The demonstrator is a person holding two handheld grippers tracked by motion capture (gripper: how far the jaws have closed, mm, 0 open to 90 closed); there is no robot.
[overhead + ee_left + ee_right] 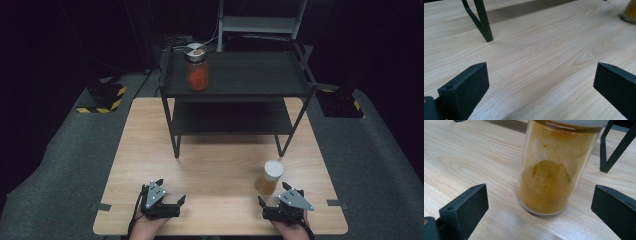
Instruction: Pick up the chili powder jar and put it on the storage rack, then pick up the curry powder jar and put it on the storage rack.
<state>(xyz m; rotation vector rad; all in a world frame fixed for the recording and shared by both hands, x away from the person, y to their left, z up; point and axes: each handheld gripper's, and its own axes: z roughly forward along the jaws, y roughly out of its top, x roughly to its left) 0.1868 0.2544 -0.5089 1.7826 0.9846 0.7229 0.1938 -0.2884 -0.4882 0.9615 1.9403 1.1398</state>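
Now: yellow jar facing spread jaws

Upright on the wooden table [150, 150], the jar of yellow powder [269, 178] with its white lid is standing just ahead of the right gripper [273, 194]. That gripper is lying low at the near edge, its jaws gaping wide and apart from the glass [546, 177], the hand [290, 231] behind it coming in from below. Well to the left, the left gripper [171, 191] is resting likewise, jaws spread over bare wood. Farther back, a black shelf rack [235, 92] is carrying a jar of orange-red powder [197, 67].
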